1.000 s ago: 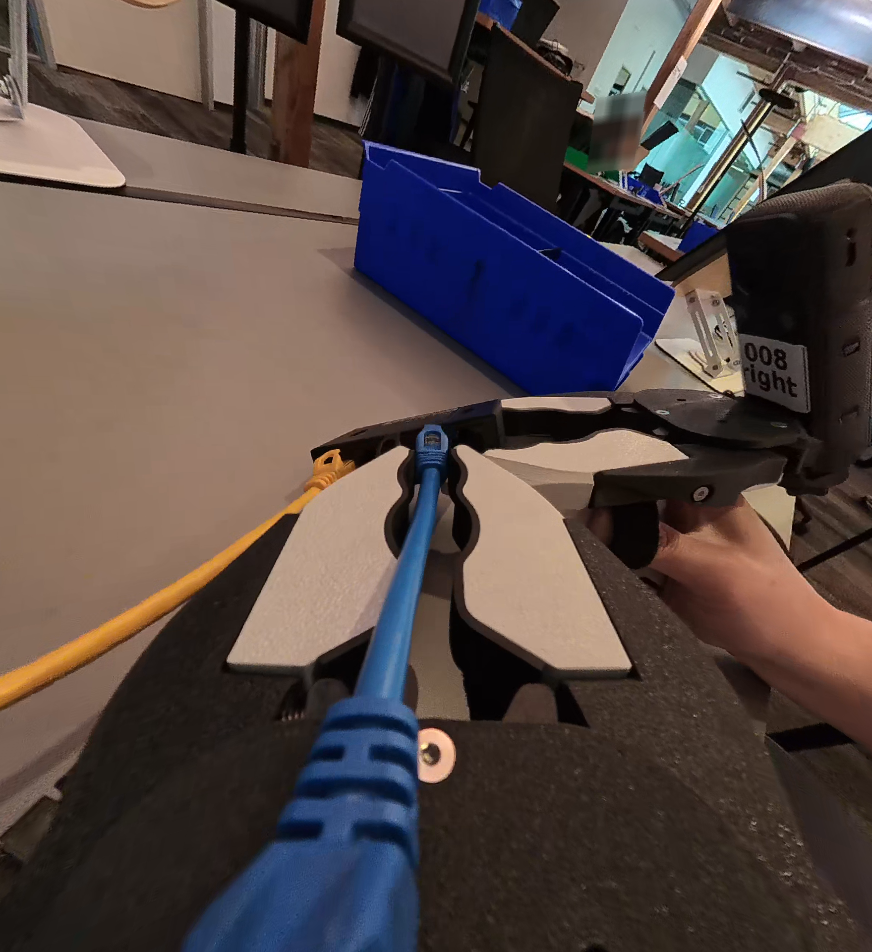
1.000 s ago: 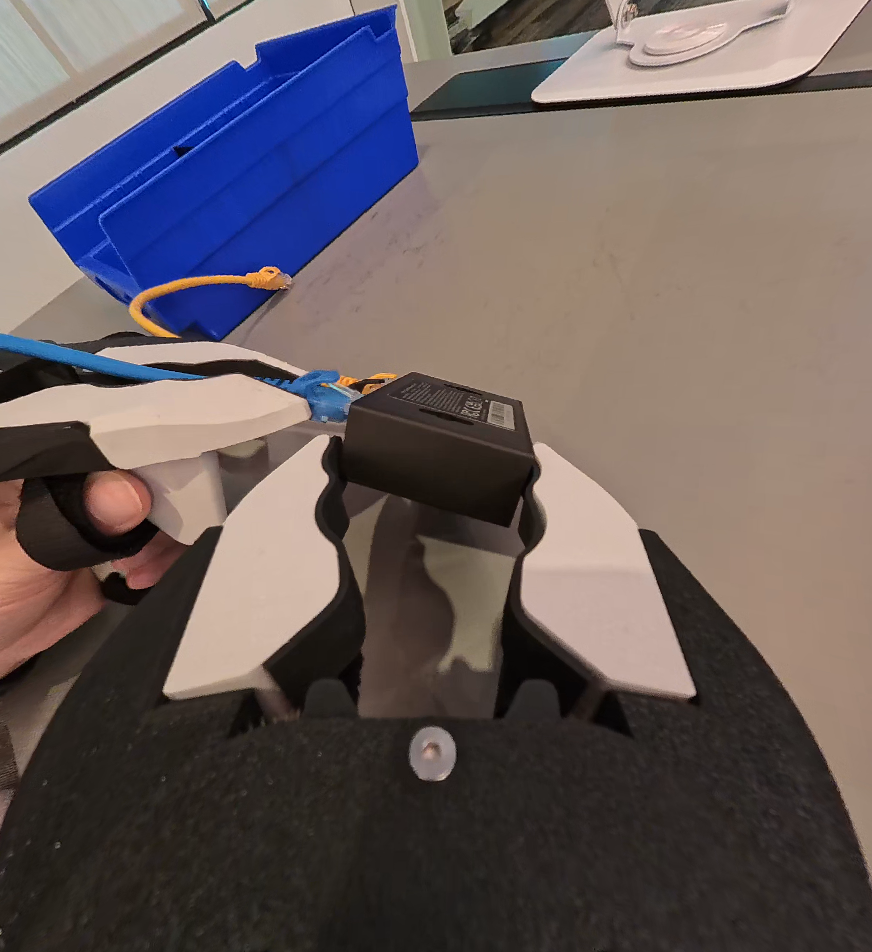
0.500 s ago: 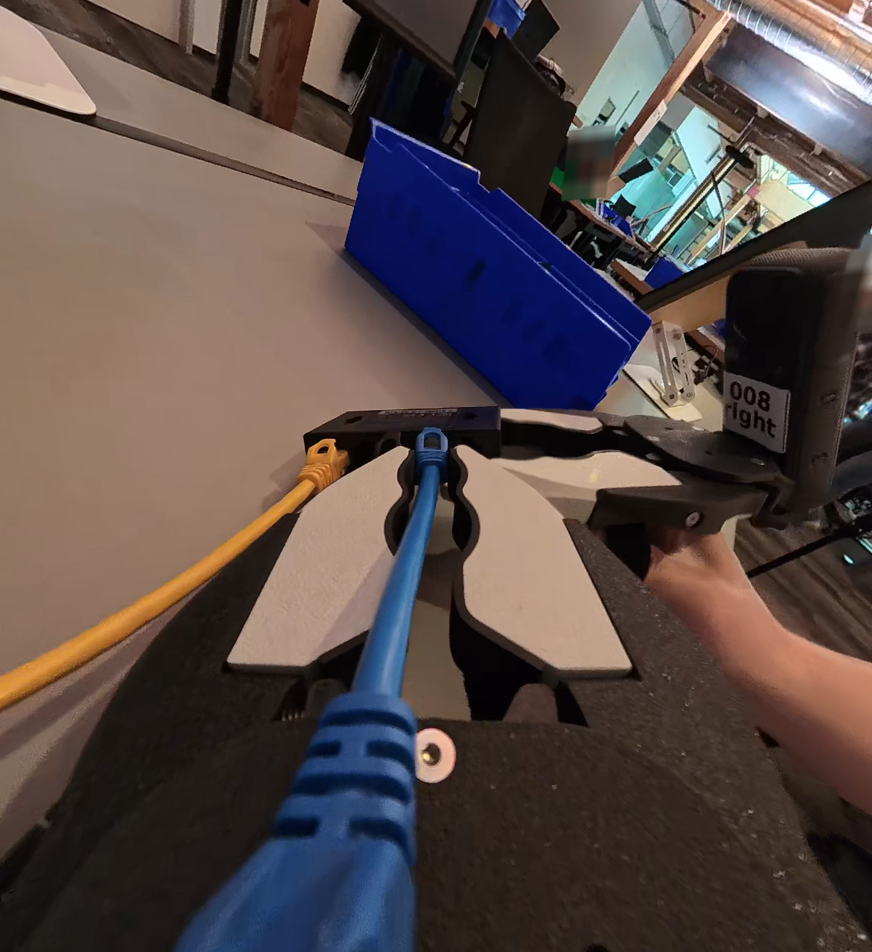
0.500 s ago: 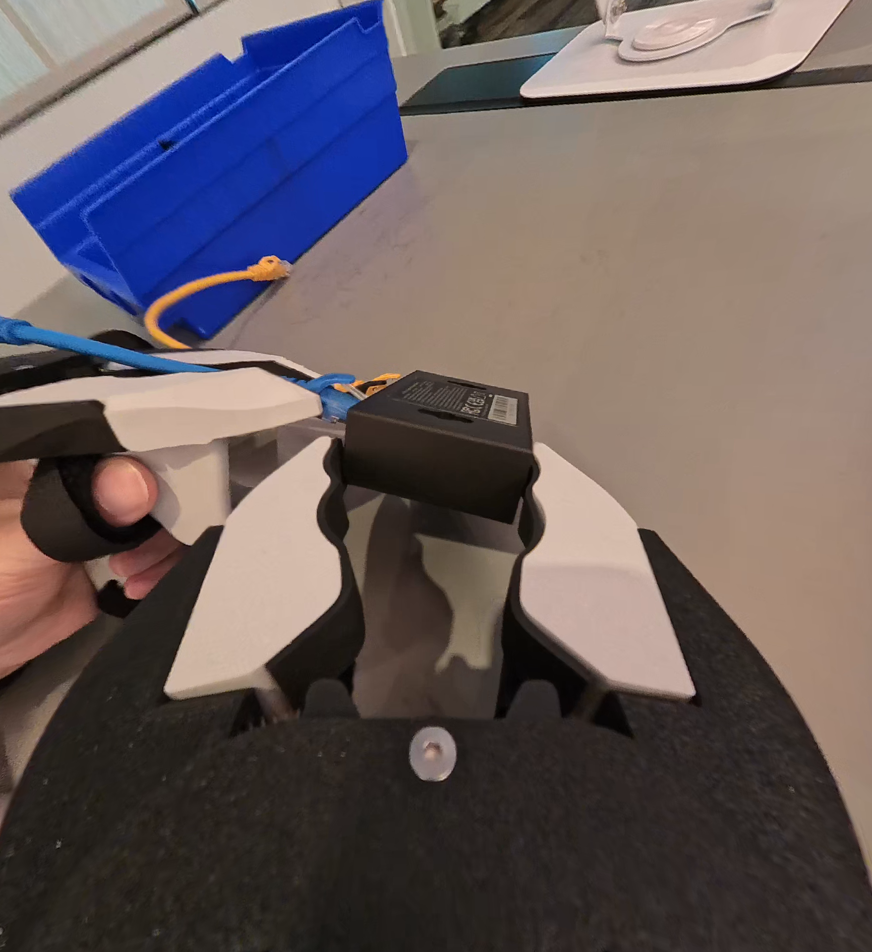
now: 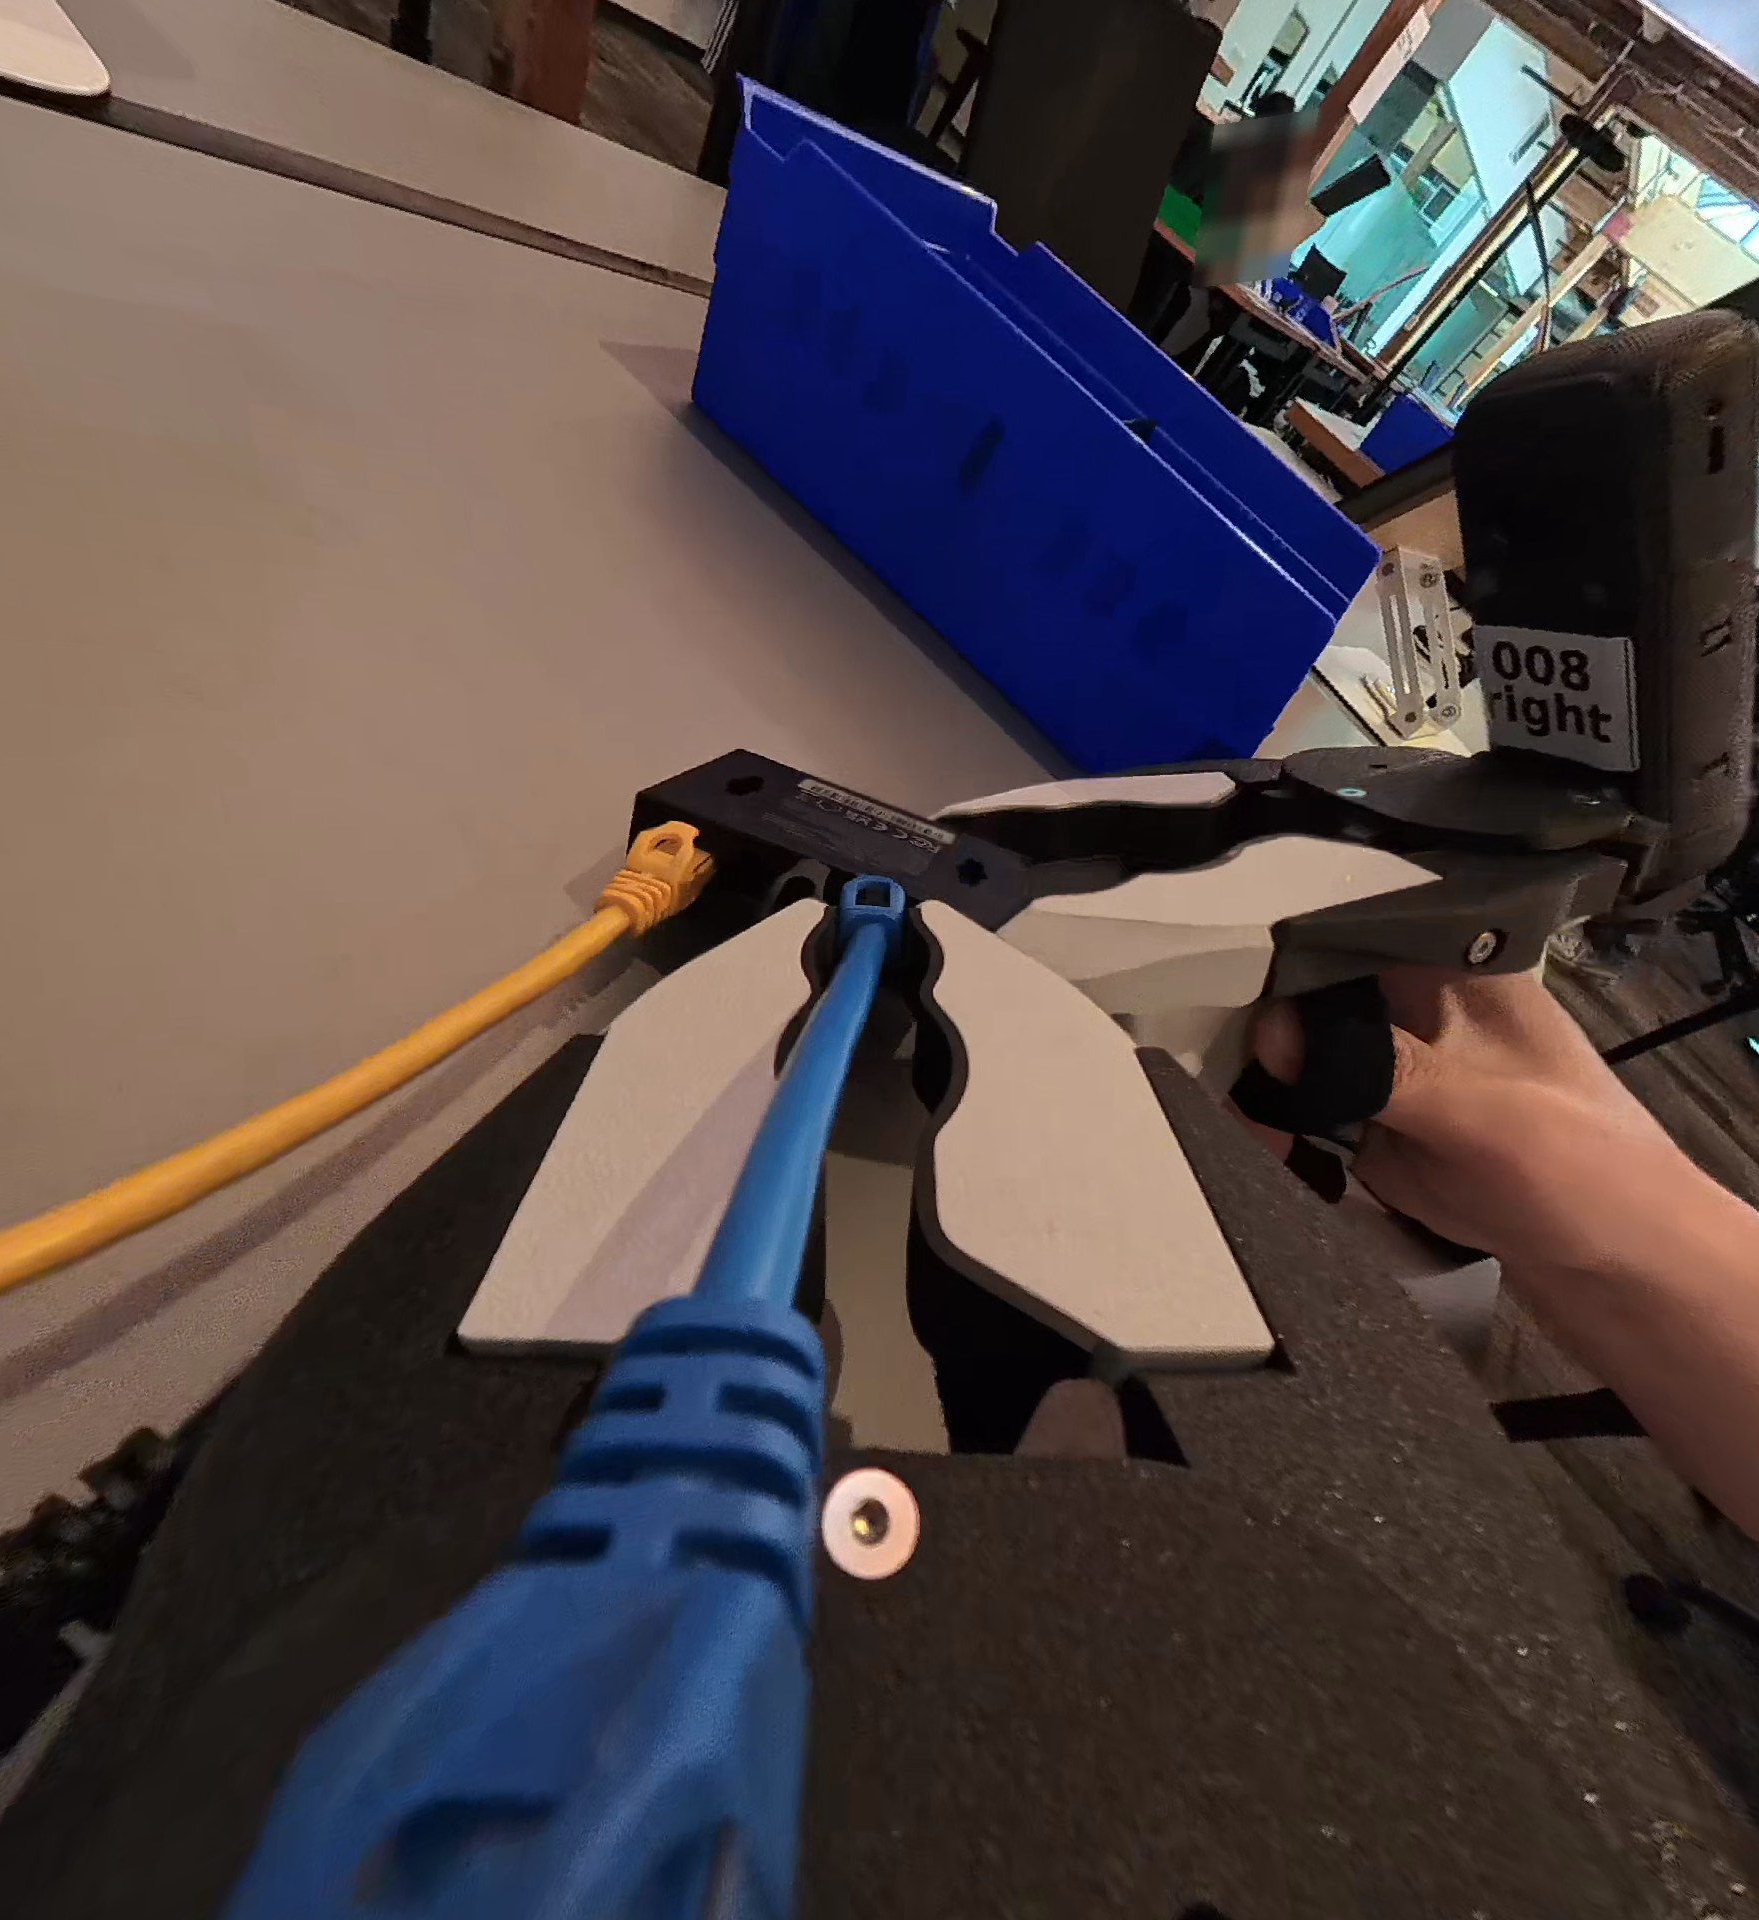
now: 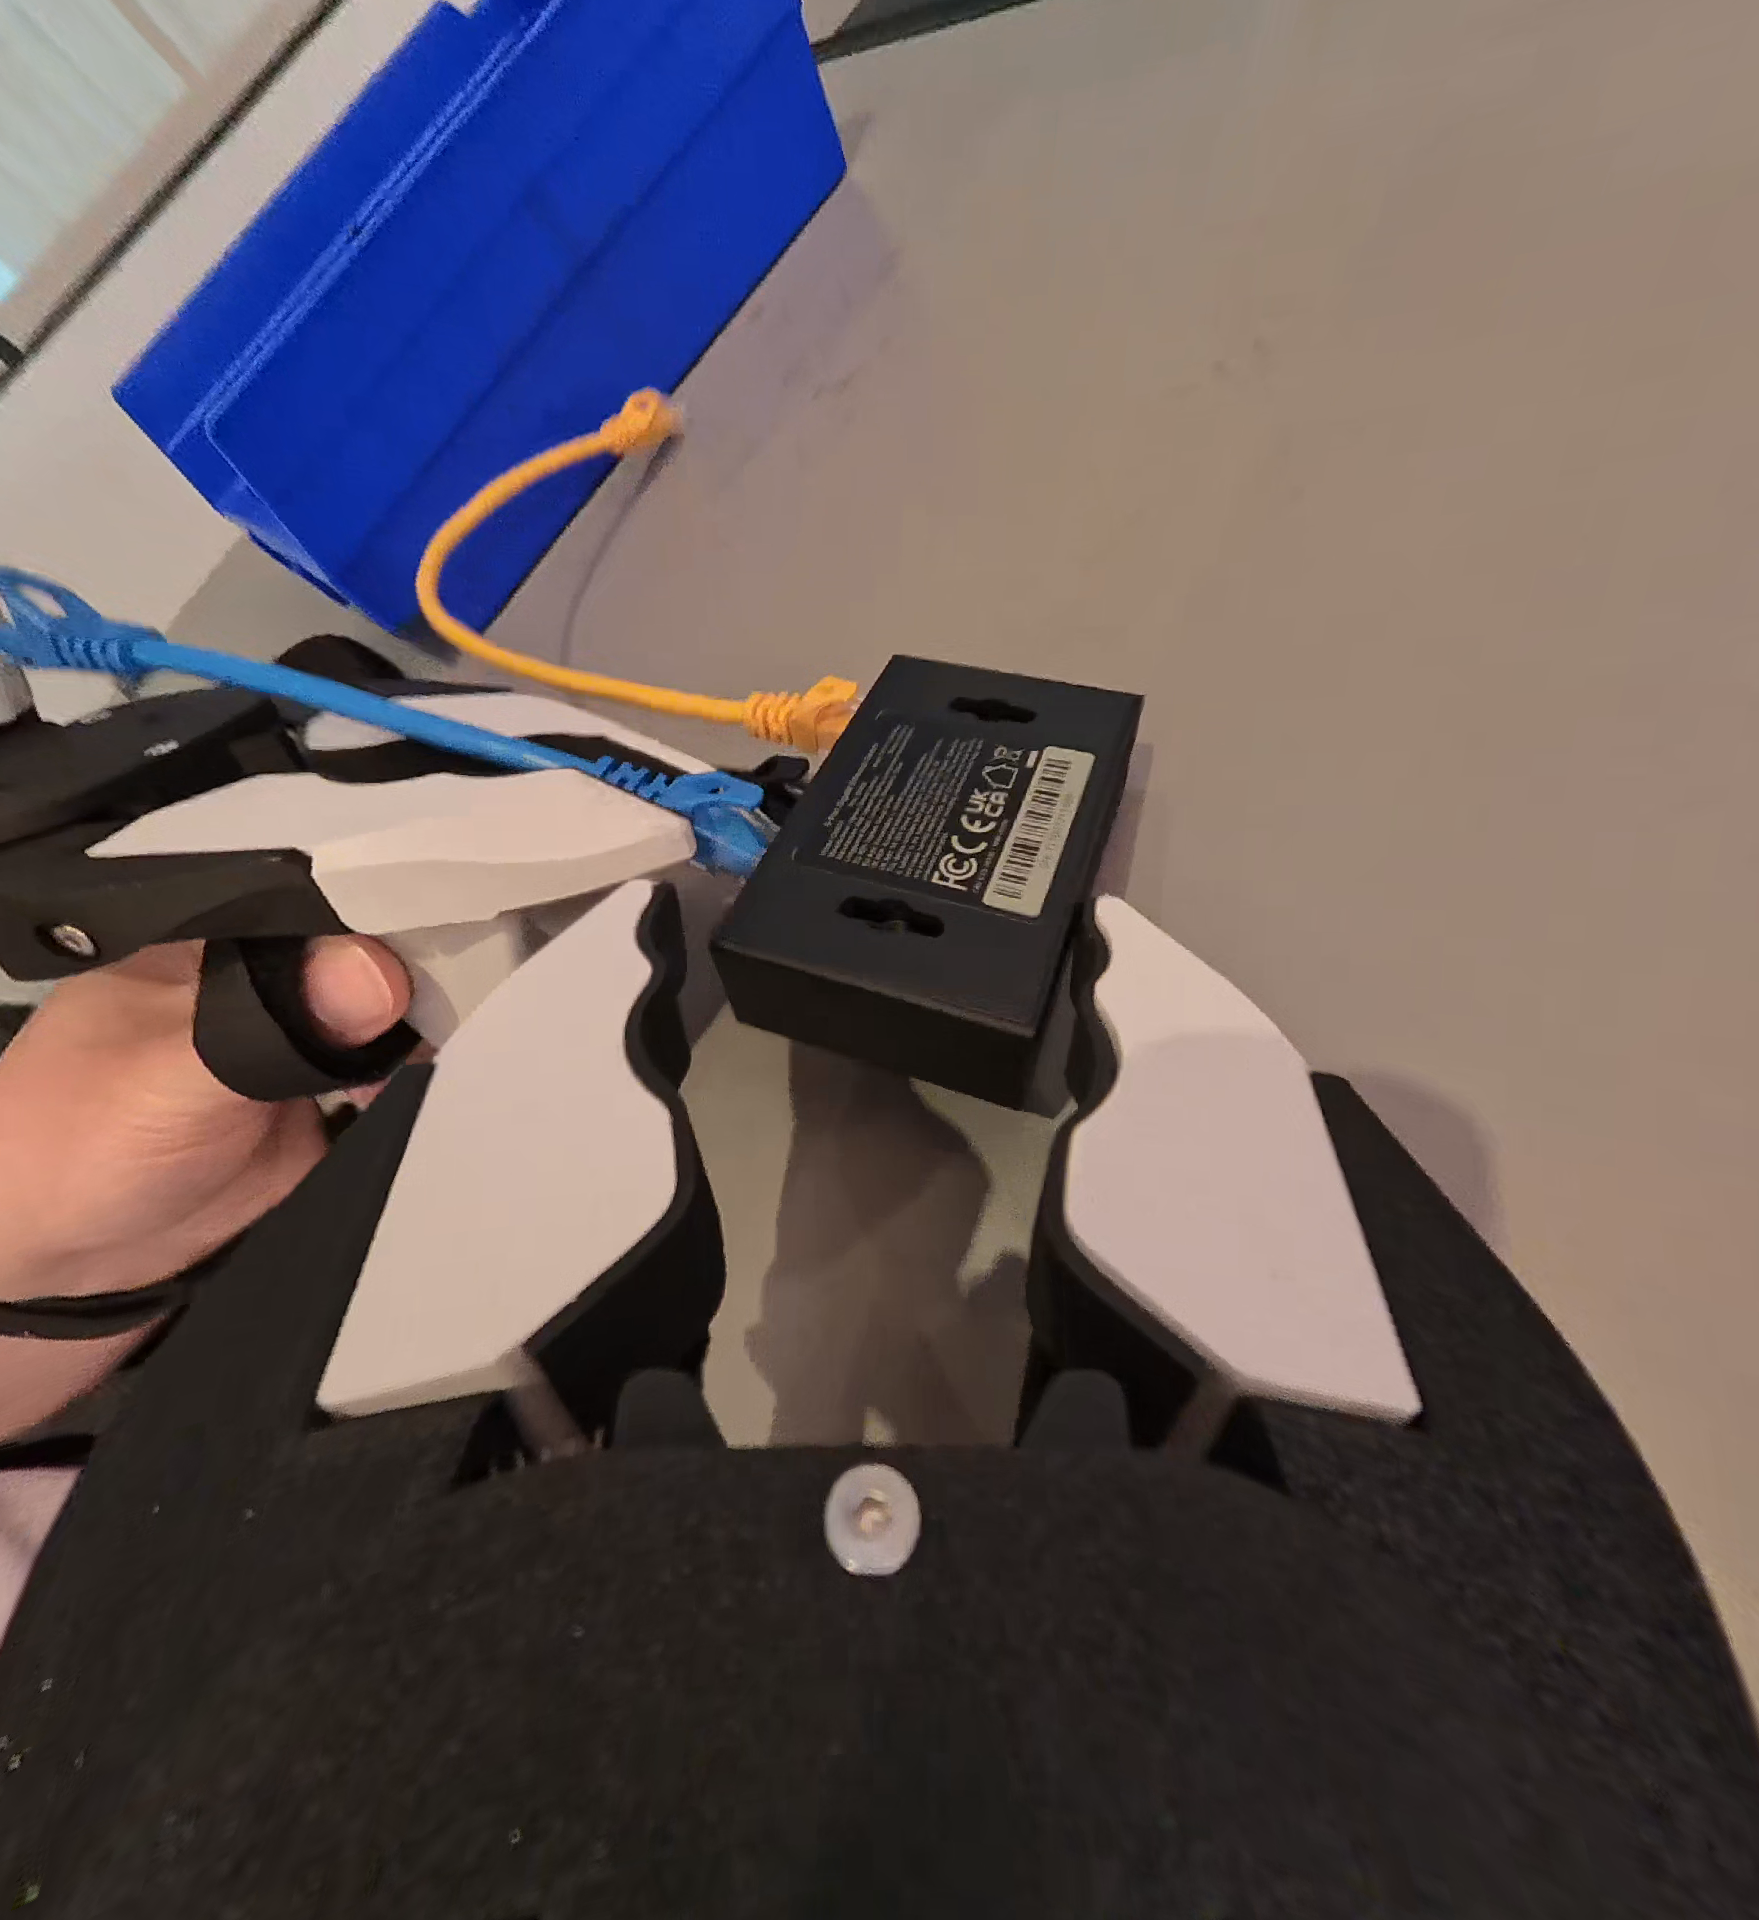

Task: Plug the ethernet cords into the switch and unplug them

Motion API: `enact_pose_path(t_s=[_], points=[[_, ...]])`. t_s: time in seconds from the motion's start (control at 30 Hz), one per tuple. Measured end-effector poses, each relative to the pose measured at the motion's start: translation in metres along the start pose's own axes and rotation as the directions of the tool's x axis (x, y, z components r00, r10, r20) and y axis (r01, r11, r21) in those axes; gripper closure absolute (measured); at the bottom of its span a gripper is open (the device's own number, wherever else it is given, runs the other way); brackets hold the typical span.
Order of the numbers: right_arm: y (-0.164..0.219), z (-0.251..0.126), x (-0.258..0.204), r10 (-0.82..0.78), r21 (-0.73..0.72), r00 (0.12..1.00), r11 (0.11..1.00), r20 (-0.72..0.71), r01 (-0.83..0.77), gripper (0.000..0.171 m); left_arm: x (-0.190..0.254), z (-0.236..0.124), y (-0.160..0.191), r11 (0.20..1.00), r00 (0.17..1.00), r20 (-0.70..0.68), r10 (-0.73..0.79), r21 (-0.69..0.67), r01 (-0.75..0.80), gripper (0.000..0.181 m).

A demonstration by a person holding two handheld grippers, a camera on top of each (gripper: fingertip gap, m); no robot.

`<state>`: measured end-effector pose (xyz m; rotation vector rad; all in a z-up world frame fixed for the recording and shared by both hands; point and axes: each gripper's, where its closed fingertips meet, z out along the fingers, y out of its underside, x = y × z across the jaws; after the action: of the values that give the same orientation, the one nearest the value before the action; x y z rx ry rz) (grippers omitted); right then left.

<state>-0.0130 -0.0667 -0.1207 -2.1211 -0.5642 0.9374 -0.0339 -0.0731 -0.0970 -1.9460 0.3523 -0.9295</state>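
Observation:
The black switch (image 6: 958,831) is held label side up between the fingers of my right gripper (image 6: 875,914), which is shut on it. It also shows in the left wrist view (image 5: 833,821). My left gripper (image 5: 864,914) is shut on the blue ethernet cord (image 5: 813,1101) just behind its plug (image 6: 719,821), which meets the switch's port face. I cannot tell how deep it sits. The cord's other plug (image 5: 688,1475) hangs back over my left gripper. The yellow cord (image 5: 283,1132) is plugged into the switch (image 6: 802,717). Its free end (image 6: 646,421) lies by the bin.
A blue plastic bin (image 5: 1010,488) stands on the grey table (image 5: 231,520) just behind the switch, and it shows in the right wrist view too (image 6: 501,270). A white flat base (image 5: 2,42) lies at the far left. A person's hands hold both grippers. Both grippers' tips are roughly 40 centimeters from the white flat base (image 5: 2,42).
Both views have tipped and risen over the table. The switch has turned in my right gripper, so its labelled face shows more. The blue plug stays at the port, and the yellow plug stays in.

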Motion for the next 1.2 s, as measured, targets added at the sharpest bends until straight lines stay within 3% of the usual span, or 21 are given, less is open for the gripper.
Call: enact_pose_path(t_s=[0.17, 0.33, 0.67, 0.9, 1.07, 1.2], points=[[0.008, 0.001, 0.006, -0.144, -0.055, 0.984, 0.989, -0.101, 0.139, 0.106, -0.001, 0.002, 0.002, 1.0, 1.0, 0.007, 0.004, -0.021, -0.004, 0.17], [0.01, 0.001, 0.007, -0.136, -0.048, 0.985, 0.99, -0.108, 0.132, 0.107, 0.0, 0.003, 0.003, 0.999, 1.0, 0.013, 0.021, -0.028, -0.02, 0.17], [0.006, -0.004, -0.003, 0.144, -0.03, 0.977, 0.989, 0.156, -0.141, 0.107, 0.016, -0.004, -0.011, 0.961, 0.963, 0.015, 0.268, 0.063, -0.268, 0.17], [0.003, -0.007, -0.005, 0.234, -0.064, 0.933, 0.972, 0.274, -0.225, 0.107, 0.02, -0.007, -0.005, 0.969, 0.96, -0.132, 0.246, 0.009, -0.247, 0.17], [0.0, -0.006, -0.01, 0.283, -0.103, 0.9, 0.959, 0.33, -0.263, 0.107, 0.019, -0.01, -0.011, 0.962, 0.956, -0.1, 0.274, 0.039, -0.272, 0.171], [-0.006, -0.006, -0.011, 0.287, -0.124, 0.891, 0.958, 0.353, -0.259, 0.107, 0.017, -0.011, -0.018, 0.924, 0.926, 0.014, 0.377, 0.063, -0.377, 0.171]])
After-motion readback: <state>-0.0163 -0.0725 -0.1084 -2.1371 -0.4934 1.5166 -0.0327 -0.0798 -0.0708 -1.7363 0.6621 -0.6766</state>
